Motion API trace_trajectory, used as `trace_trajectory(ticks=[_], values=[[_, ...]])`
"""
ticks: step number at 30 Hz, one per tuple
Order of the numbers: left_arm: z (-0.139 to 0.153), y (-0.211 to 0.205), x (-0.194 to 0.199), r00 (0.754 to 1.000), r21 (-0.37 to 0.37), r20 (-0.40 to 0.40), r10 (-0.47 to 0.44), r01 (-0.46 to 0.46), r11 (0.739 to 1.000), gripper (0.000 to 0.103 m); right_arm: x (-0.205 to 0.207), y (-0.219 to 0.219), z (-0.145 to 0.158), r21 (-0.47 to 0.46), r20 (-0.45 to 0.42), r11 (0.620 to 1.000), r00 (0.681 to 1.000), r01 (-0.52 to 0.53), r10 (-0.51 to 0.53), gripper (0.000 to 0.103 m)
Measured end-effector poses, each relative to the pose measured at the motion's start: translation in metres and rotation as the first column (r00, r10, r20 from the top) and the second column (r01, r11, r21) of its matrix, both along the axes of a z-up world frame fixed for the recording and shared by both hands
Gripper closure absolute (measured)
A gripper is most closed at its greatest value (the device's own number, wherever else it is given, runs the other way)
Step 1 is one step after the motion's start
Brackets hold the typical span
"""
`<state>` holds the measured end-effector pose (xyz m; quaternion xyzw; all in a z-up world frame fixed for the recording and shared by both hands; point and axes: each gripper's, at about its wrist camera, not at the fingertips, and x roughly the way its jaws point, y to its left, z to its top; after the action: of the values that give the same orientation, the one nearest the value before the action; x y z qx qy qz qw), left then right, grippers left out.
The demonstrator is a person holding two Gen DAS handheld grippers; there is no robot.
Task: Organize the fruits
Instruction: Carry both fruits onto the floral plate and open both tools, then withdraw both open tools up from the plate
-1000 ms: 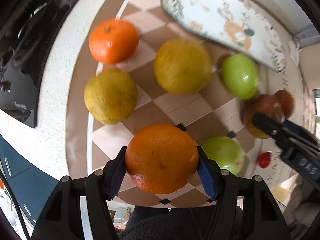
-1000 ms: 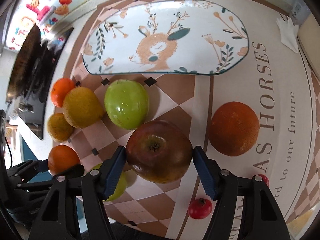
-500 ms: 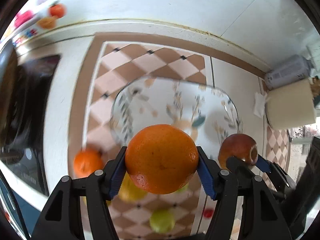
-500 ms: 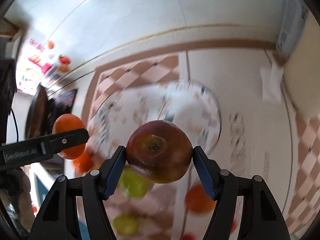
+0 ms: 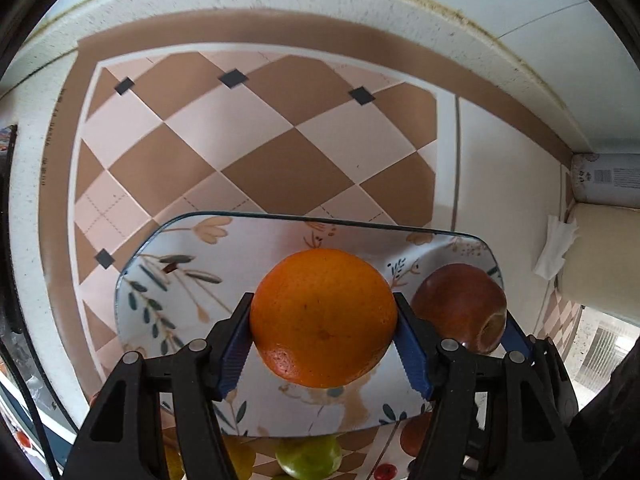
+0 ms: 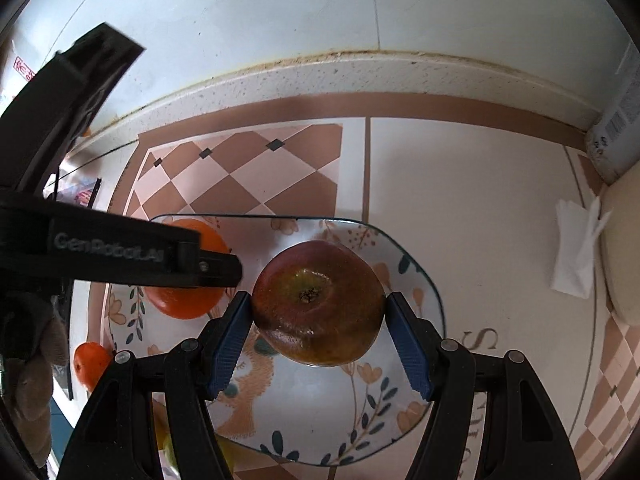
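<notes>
1. Left wrist view: left gripper point(image 5: 323, 322) is clamped partway closed on an orange point(image 5: 323, 318), blue pads pressing both sides. The orange hangs over the patterned plate point(image 5: 176, 280), which sits on the checked mat point(image 5: 256, 136) toward the counter's back edge. Just beside it, a red apple point(image 5: 458, 306) is also over the plate. A green fruit point(image 5: 308, 458) lies at the plate's near rim.

2. Right wrist view: right gripper point(image 6: 318, 322) grips the red apple point(image 6: 318, 304) at mid-opening, above the plate point(image 6: 404, 412). The orange point(image 6: 186, 280) shows left, partly hidden by the other gripper. A paper napkin point(image 6: 576, 248) lies toward the counter's right edge.
</notes>
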<state>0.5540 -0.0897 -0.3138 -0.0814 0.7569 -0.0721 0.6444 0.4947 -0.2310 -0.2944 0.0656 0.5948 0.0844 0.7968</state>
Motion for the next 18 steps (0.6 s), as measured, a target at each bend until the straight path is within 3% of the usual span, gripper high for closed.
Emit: trace_trajectory(ticks=[6, 11, 13, 15, 18], values=[[-0.004, -0.004, 0.0, 1.0, 0.03, -0.012, -0.01, 0.011, 1.0, 0.04, 0.001, -0.004, -0.003, 0.027, -0.03, 1.0, 1.0, -0.003, 0.004, 0.031], [-0.006, -0.015, 0.002, 1.0, 0.044, -0.01, -0.026, 0.026, 0.999, 0.039, 0.002, -0.003, -0.003, 0.024, -0.06, 1.0, 0.998, -0.001, 0.003, 0.022], [-0.005, -0.015, 0.001, 1.0, 0.037, -0.008, -0.022, 0.023, 0.999, 0.034, 0.0, -0.005, -0.001, 0.029, -0.066, 1.0, 0.998, 0.005, -0.004, 0.017], [-0.001, -0.013, 0.0, 1.0, 0.049, 0.011, -0.027, 0.027, 0.998, 0.022, -0.002, -0.008, 0.001, 0.027, -0.078, 0.999, 0.997, 0.018, -0.016, 0.015], [0.007, -0.011, -0.004, 0.999, 0.061, 0.032, -0.025, 0.023, 0.998, 0.021, -0.008, -0.013, 0.007, 0.029, -0.094, 0.999, 0.995, 0.033, -0.03, 0.015]])
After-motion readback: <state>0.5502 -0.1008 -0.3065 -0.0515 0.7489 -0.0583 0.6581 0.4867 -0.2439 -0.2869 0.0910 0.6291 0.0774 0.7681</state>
